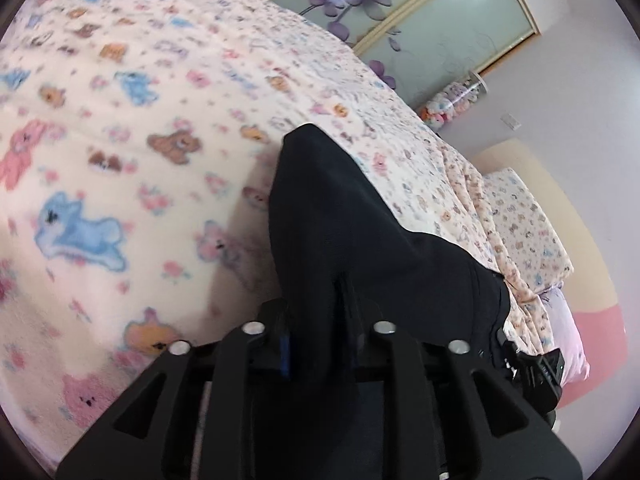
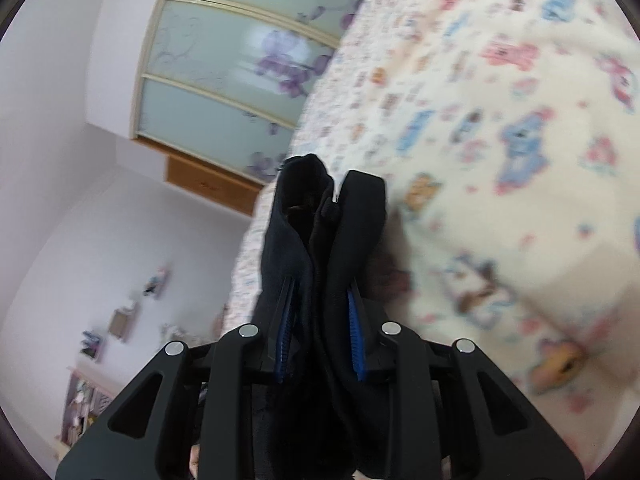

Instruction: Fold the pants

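Pants: black pants (image 1: 360, 216) are lifted above the bed, gripped at two places; in the left wrist view the cloth rises from the fingers into a tall pointed peak and spreads off to the right, toward the other tool.
Left gripper: the left gripper (image 1: 320, 312) is closed on a fold of the pants; dark cloth fills the gap between its fingers and drapes over them, so only a sliver of blue pad shows on the left side.
Right gripper: the right gripper (image 2: 320, 320) is clamped on a thick bunch of the pants (image 2: 320, 232); both blue ribbed pads (image 2: 356, 332) press against the cloth from either side, the jaws held a little apart by its bulk.
Pants at the right gripper: two lobes of cloth stand up past the fingertips with a seam or zipper line between them; which part of the garment this is, I cannot tell.
Bed: a cream fleece blanket (image 1: 140, 140) printed with pink, blue and brown bears covers the bed beneath both tools; it looks blurred.
Pillow: a pillow (image 1: 524, 224) in a matching print lies at the right of the left wrist view.
Wardrobe: frosted sliding doors (image 2: 224, 80) with purple flowers stand behind the bed.
Container: a clear jar (image 1: 456, 100) beside the wardrobe holds pastel soft shapes, too small to identify.
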Tool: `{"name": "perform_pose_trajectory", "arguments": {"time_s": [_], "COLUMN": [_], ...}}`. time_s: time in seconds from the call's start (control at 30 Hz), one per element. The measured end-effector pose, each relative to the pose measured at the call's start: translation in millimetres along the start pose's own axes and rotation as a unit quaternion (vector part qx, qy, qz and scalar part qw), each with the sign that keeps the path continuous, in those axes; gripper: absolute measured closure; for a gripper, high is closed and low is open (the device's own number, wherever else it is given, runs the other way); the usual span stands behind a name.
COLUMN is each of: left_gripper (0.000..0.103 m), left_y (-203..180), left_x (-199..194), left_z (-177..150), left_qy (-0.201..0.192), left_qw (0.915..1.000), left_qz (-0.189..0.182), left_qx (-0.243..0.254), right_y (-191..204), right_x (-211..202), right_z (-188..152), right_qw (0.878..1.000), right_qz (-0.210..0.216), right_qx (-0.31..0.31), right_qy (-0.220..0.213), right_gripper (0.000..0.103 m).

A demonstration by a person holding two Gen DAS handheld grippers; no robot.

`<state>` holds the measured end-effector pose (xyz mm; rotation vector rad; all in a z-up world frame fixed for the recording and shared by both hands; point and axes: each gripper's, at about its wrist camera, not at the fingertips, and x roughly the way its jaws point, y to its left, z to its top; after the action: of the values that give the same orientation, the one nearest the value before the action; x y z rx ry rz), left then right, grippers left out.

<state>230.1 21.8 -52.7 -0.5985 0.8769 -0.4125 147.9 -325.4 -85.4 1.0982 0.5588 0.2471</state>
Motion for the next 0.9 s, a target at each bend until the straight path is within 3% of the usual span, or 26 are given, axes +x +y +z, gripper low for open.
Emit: {"name": "perform_pose_trajectory", "arguments": {"time_s": [0.03,0.1,0.13,0.2,0.3,0.4,0.47,0.57,0.6,0.7,0.83,0.9], "left_gripper": [0.059,0.043,0.042,0.035,0.017,0.016,0.015,0.005,0.004,0.002,0.002,0.002], "left_y": [1,7,12,20,21,2,-25,-73,-86,-119,-134,-134], "left_x": [1,0,-2,-10,-31,-56,-68,-70,-68,-53,-31,-19], "left_z": [0,-2,-3,-4,-7,-12,-21,-43,-49,-67,-82,-86], "left_qy": [0.002,0.002,-0.002,-0.014,-0.05,-0.106,-0.141,-0.166,-0.164,-0.142,-0.098,-0.082], "left_qw": [1.0,0.9994,0.999,0.9973,0.9938,0.982,0.9689,0.9443,0.9383,0.9227,0.9209,0.9208], "left_qz": [0.008,0.021,0.01,0.007,0.064,0.156,0.193,0.215,0.213,0.214,0.211,0.214], "left_qx": [-0.003,-0.027,-0.045,-0.072,-0.076,-0.016,0.061,0.185,0.217,0.288,0.313,0.316], "right_y": [-2,-4,-3,1,5,20,38,72,81,97,91,83], "right_x": [0,0,-1,-4,-18,-44,-52,-50,-47,-36,-24,-26], "right_z": [0,0,0,0,2,2,0,-12,-17,-33,-38,-37], "right_qw": [1.0,1.0,0.999,0.998,0.994,0.987,0.987,0.985,0.983,0.978,0.982,0.985], "right_qz": [-0.01,-0.027,-0.039,-0.069,-0.104,-0.123,-0.087,-0.009,0.006,0.009,0.006,-0.006], "right_qx": [0.003,0.005,0.002,-0.012,-0.019,-0.048,-0.088,-0.155,-0.171,-0.207,-0.191,-0.169], "right_qy": [-0.001,0.001,0.002,-0.001,-0.029,-0.092,-0.105,-0.073,-0.06,-0.029,0.007,0.016], "right_gripper": [0.078,0.072,0.069,0.046,0.045,0.045,0.045,0.044,0.038,0.03,0.03,0.022]}}
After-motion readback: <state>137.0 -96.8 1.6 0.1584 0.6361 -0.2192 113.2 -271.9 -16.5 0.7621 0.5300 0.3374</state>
